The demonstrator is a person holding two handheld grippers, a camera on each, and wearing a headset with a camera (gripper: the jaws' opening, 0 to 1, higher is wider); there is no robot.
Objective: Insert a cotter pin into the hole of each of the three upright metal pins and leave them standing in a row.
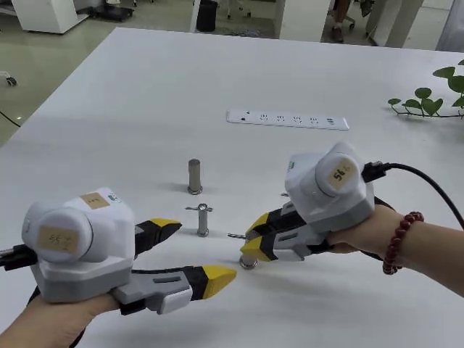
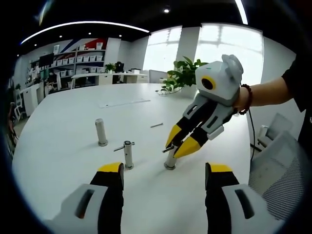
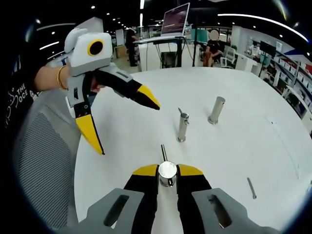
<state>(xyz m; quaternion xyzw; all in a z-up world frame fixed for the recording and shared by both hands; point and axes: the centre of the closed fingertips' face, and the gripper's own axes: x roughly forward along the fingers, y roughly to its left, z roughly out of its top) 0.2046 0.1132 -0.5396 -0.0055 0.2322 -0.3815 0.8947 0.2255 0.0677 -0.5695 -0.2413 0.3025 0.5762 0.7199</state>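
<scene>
Nearest me, the right gripper (image 1: pixel 251 237) clamps the near pin (image 3: pixel 167 171), a cotter (image 3: pixel 164 152) poking through it. I count the middle pin (image 1: pixel 203 220) done, the far pin (image 1: pixel 194 176) bare, a spare cotter (image 3: pixel 251 187) loose. The left gripper (image 1: pixel 196 250) gapes, empty.

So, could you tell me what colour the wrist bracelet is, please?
The bracelet is dark red, clearest in the head view.

White-bodied, yellow-tipped left claw (image 1: pixel 205 249) and right claw (image 1: pixel 246 241), black cable (image 1: pixel 406 169), red bead bracelet (image 1: pixel 396 243).
</scene>
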